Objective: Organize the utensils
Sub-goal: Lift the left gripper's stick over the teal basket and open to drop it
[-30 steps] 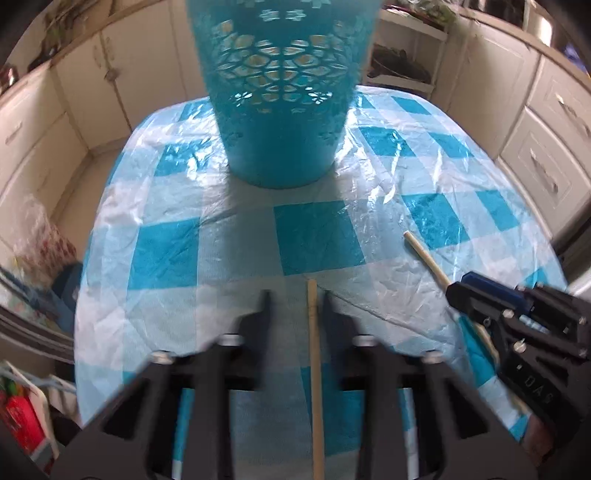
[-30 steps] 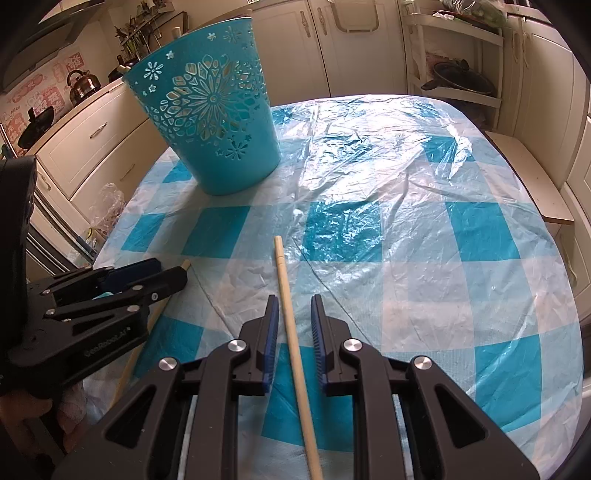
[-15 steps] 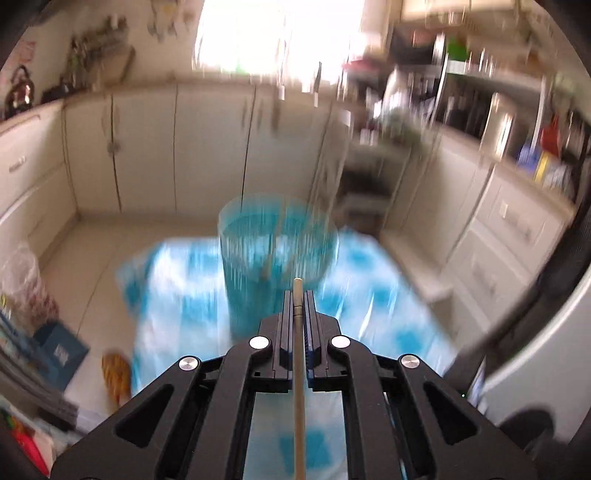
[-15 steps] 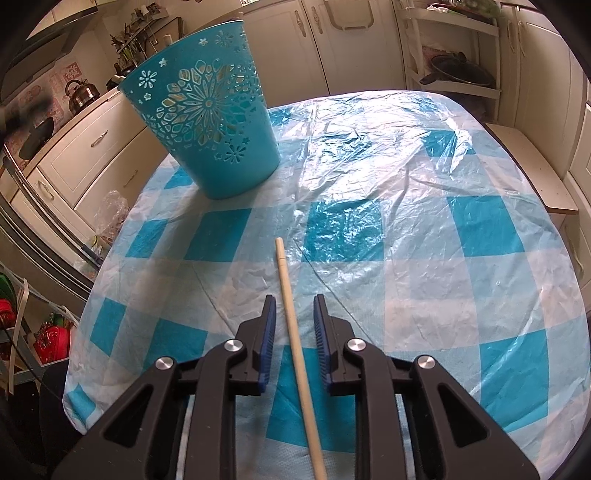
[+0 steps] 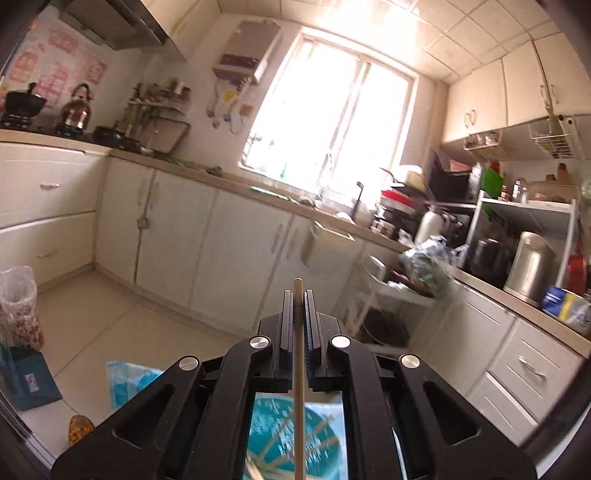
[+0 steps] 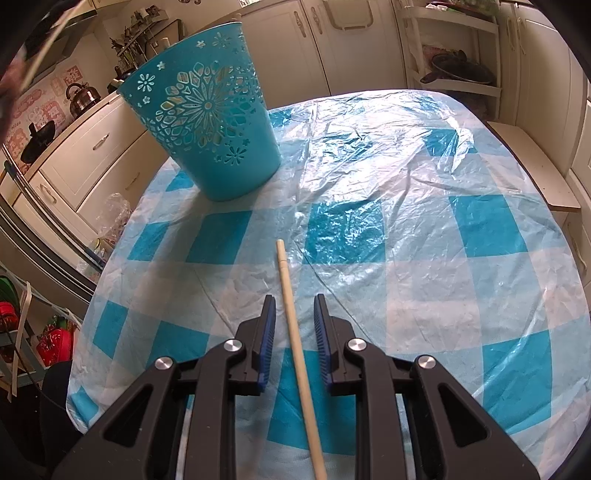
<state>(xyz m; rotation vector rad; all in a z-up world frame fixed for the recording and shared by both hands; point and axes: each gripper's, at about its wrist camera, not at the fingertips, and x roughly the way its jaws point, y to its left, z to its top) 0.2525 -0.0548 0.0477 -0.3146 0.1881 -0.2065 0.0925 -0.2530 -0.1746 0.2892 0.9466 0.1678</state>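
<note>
A pale wooden chopstick (image 6: 295, 332) lies flat near the checked tablecloth's front edge; a teal perforated plastic basket (image 6: 207, 125) stands upright toward its far-left corner.

- This is a lived-in home kitchen, with cream cabinets (image 5: 236, 240) running along the walls under a pale countertop.
- A kettle (image 5: 75, 110) and a dark pot (image 5: 24, 101) are sitting on a stove, with an extractor hood (image 5: 118, 26) hanging above.
- Daylight is pouring through a window (image 5: 332, 122), beside which a wall-mounted water heater (image 5: 245, 51) is hanging.
- A shelf rack (image 5: 532, 218) is holding a steel thermos jug (image 5: 528, 266), jars and bottles.
- A tabletop (image 6: 406, 184) is wearing a blue-and-white checked plastic cover, with a turquoise cut-out basket (image 6: 207, 125) standing on it.
</note>
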